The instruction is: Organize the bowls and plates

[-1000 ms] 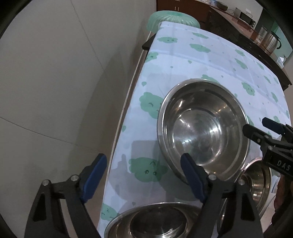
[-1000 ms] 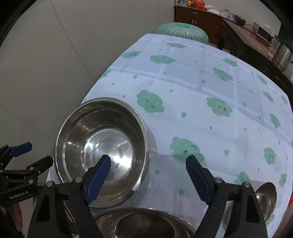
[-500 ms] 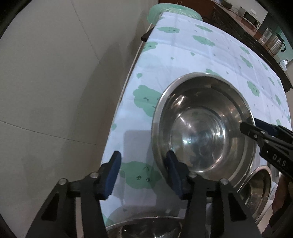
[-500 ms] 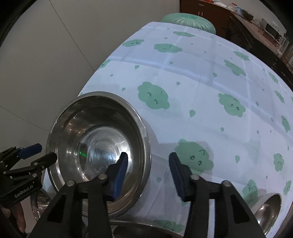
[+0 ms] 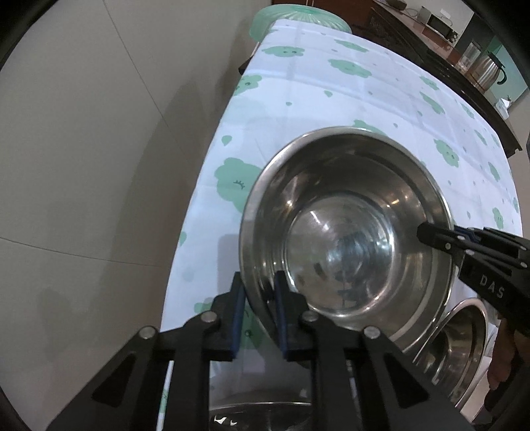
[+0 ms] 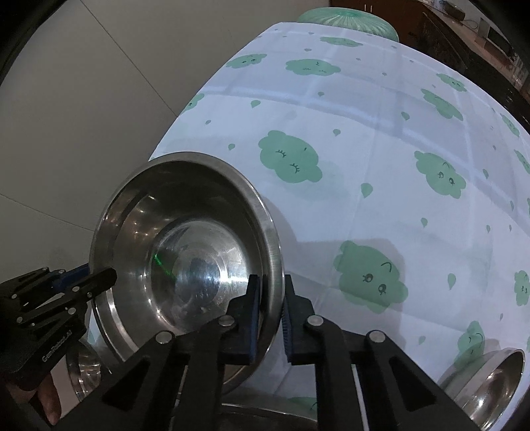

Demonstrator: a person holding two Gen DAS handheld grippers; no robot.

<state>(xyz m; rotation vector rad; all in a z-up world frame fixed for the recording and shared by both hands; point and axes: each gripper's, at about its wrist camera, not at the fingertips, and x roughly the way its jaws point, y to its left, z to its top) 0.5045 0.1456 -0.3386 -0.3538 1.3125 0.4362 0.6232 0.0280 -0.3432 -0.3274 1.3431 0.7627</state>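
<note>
A large steel bowl point(image 5: 344, 252) sits near the left edge of the cloud-print tablecloth point(image 5: 364, 99). My left gripper point(image 5: 258, 291) straddles its near-left rim, one blue pad outside and one inside. Its jaws are closing and press on the rim. In the right wrist view the same bowl point(image 6: 185, 252) has my right gripper point(image 6: 269, 291) over its right rim, jaws closing, pads against the steel. Each gripper shows in the other's view: the right one point(image 5: 430, 235) and the left one point(image 6: 99, 278).
A smaller steel bowl point(image 5: 460, 348) lies just beside the large one, and another bowl's rim point(image 5: 265, 417) shows under my fingers. One more small bowl point(image 6: 490, 381) sits at the lower right. The table edge drops to tiled floor on the left. A green stool point(image 5: 298, 16) stands at the far end.
Both grippers came down onto the large bowl. Their jaws went from wide open to closed on opposite sides of its rim.
</note>
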